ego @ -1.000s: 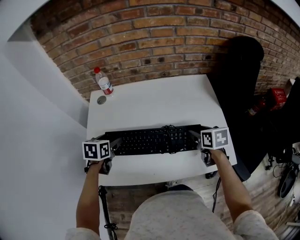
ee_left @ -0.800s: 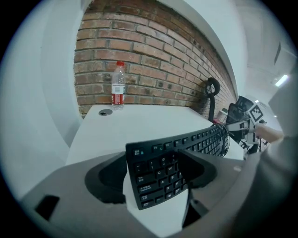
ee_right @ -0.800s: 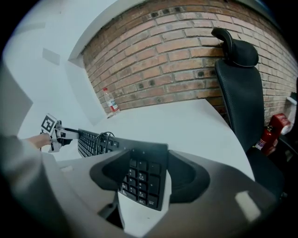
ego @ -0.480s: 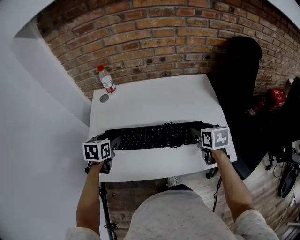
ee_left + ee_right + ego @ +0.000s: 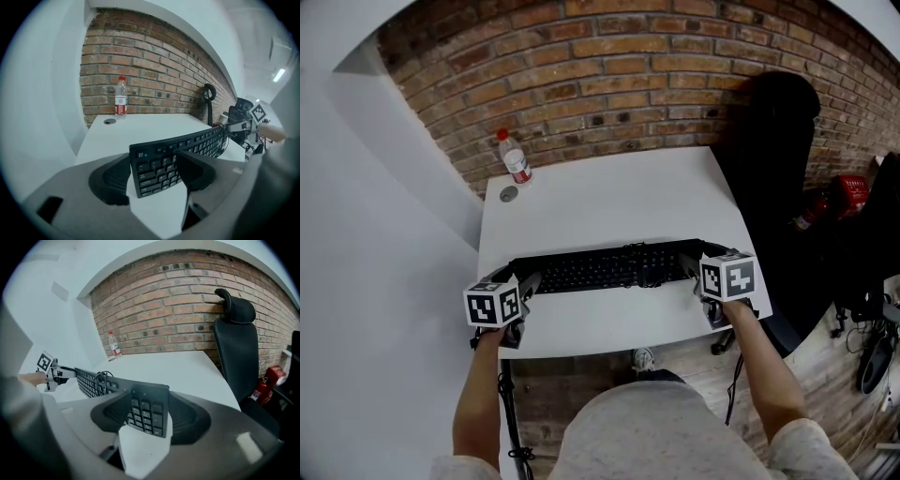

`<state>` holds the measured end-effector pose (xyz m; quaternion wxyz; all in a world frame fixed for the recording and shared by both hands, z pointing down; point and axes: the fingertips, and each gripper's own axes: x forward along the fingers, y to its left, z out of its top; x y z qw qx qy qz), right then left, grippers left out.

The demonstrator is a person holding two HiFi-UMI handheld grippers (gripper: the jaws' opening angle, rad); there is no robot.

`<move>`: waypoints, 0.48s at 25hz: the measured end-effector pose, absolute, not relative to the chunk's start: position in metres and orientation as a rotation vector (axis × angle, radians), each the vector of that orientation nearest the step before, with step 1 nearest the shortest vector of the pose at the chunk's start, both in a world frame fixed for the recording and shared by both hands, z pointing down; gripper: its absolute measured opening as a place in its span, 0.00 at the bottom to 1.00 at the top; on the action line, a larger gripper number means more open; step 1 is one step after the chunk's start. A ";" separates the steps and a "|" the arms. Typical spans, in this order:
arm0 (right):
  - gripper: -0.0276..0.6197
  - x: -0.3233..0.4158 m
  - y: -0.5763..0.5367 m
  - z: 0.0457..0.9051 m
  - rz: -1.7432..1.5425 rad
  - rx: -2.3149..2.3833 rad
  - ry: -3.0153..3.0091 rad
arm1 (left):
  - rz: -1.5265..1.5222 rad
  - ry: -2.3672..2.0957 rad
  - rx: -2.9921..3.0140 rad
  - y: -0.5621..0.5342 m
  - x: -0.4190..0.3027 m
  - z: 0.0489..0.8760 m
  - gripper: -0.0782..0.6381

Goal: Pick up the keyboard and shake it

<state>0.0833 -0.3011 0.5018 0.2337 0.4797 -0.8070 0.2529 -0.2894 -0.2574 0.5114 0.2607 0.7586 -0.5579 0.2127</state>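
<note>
A black keyboard (image 5: 609,269) hangs tilted just above the white table (image 5: 609,202), with its cable coiled on top of it (image 5: 639,257). My left gripper (image 5: 523,285) has the keyboard's left end between its jaws, which are closing on it; in the left gripper view the keyboard (image 5: 187,143) stands on edge between the pads of that gripper (image 5: 154,169). My right gripper (image 5: 694,268) is shut on the keyboard's right end. In the right gripper view the number pad (image 5: 146,414) sits between that gripper's jaws, and the other gripper shows far left.
A water bottle (image 5: 515,161) with a red cap stands at the table's back left, a small round lid (image 5: 507,195) beside it. A black office chair (image 5: 773,159) stands right of the table. A brick wall runs behind. A red extinguisher (image 5: 844,197) sits far right.
The keyboard has come up off the table and tilted its keys toward me, carried between both grippers. The left gripper's jaws have narrowed on its end.
</note>
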 end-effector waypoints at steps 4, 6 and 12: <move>0.43 0.083 -0.300 0.496 0.596 1.332 -2.237 | 0.567 -1.541 2.061 -0.253 -0.290 0.506 0.53; 0.42 0.081 -0.300 0.493 0.540 1.334 -2.243 | 0.567 -1.553 2.059 -0.250 -0.291 0.504 0.53; 0.40 0.083 -0.292 0.497 0.514 1.325 -2.231 | 0.569 -1.558 2.059 -0.240 -0.291 0.505 0.53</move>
